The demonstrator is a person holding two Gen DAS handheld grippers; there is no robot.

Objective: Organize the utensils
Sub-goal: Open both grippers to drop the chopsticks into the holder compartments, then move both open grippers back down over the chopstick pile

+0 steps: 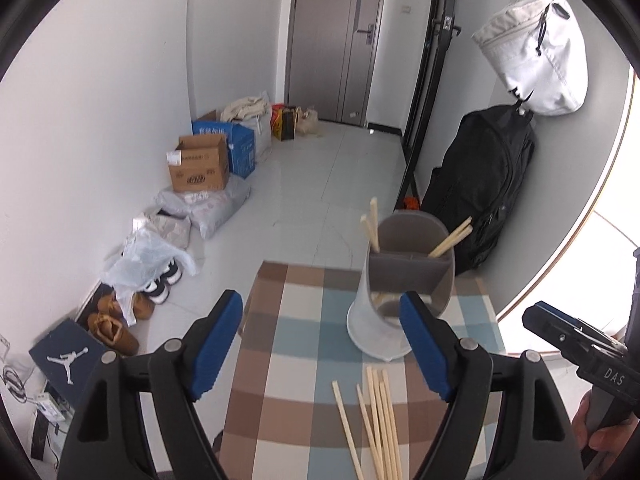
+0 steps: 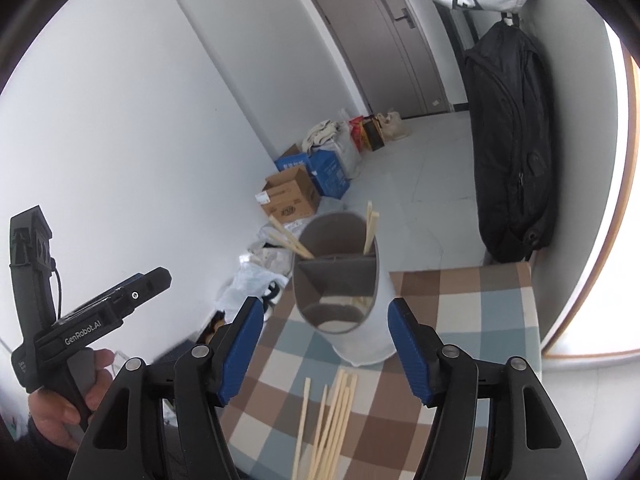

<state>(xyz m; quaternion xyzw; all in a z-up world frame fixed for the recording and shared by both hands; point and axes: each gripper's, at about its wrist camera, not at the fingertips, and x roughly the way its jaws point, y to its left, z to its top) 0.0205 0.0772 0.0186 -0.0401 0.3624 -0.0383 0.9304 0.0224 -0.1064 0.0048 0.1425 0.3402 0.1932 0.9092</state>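
You are partway through. The divided holder (image 1: 404,280) stands on the checked desk (image 1: 280,344), toward its far edge, and four chopsticks already stand in it: in the left wrist view, a pair (image 1: 372,228) leans in the back left section and another pair (image 1: 450,240) leans out to the right of the back section. Something pale shows low in the front compartment, but you cannot tell from these views what it is.

What is left lies just in front of you. A loose bunch of chopsticks (image 1: 376,420) lies flat on the desk, near the base of the holder, fanned a little, with one stick lying slightly apart on the left side of the bunch. The lower ends run out of frame, so you cannot count them exactly; about six show.

Your left hand-held gripper (image 1: 322,340) hangs above the desk with its blue pads spread wide and nothing between them. Your right hand-held gripper (image 2: 326,346) is also spread and empty, facing the holder with the loose bunch below it.

Judging from this, the next move is yours to pick up from the bunch; the sticks lie close together, so taking only one or two cleanly may be fiddly.
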